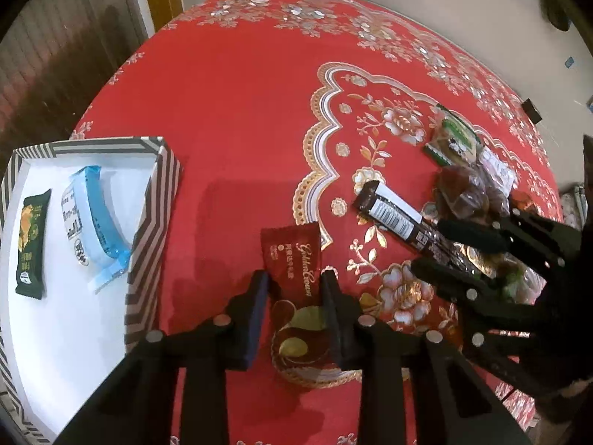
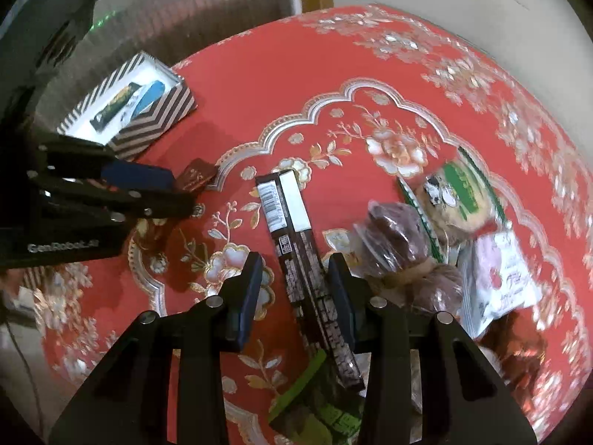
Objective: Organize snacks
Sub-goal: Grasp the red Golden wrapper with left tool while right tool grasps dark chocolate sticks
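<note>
**Two hand-held grippers over snacks on a red tabletop**

In the left wrist view, a striped box (image 1: 155,200) with a white floor sits at the left edge of the frame on the red floral tabletop (image 1: 229,111). Inside it lie a dark green snack packet (image 1: 31,244) and, just to its right, a blue-and-white wrapper (image 1: 92,230); the two lie apart. At lower centre the left hand-held gripper (image 1: 294,285) straddles a dark red packet (image 1: 296,259) with gold lettering, its jaws drawn in against the packet's two long edges, so it is clamped on it. Right of that, a long dark brown bar (image 1: 393,215) lies slanted on the tabletop, with the right hand-held gripper (image 1: 437,248) at its lower end. At the upper right lies a green-labelled pastry pack (image 1: 454,137) beside clear-wrapped brown cakes (image 1: 463,193).

In the right wrist view, the box (image 2: 155,122) shows small at upper left, with the left hand-held gripper (image 2: 181,193) below it at the red packet (image 2: 196,178). At centre, the brown bar (image 2: 296,252) runs down between the right hand-held gripper's (image 2: 294,278) fingers. The right-hand finger touches the bar's edge; the left-hand finger stands off it, so I cannot tell whether the bar is truly gripped. A green-edged packet (image 2: 315,400) lies under the bar's lower end. To the right are the brown cakes (image 2: 393,237), the pastry pack (image 2: 463,193) and a white pouch (image 2: 500,274).
</note>
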A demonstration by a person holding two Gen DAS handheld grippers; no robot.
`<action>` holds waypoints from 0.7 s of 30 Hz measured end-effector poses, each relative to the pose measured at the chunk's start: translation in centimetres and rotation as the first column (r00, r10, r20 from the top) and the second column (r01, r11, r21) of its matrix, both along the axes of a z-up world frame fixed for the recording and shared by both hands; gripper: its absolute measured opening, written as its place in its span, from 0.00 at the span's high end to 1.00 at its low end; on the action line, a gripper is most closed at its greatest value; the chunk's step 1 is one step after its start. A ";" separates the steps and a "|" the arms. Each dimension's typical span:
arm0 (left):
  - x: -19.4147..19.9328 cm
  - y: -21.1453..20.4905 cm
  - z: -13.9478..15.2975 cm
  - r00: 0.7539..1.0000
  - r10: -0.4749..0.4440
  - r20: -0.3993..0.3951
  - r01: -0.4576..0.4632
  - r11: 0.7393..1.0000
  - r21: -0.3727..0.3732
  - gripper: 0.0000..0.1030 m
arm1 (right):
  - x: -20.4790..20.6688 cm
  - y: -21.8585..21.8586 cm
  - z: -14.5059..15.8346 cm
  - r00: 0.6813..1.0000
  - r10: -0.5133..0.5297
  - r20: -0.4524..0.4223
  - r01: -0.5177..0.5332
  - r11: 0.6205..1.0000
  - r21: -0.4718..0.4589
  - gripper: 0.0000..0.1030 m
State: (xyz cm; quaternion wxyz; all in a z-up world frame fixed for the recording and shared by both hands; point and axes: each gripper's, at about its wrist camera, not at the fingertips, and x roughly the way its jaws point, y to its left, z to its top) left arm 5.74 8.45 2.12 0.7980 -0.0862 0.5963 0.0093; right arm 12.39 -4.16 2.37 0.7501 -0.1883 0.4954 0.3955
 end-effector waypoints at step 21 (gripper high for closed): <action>-3.2 0.8 3.6 0.991 -0.074 0.113 0.062 0.993 0.104 0.74 | -3.3 -3.3 4.0 0.960 -0.269 -0.074 0.279 0.935 0.218 0.82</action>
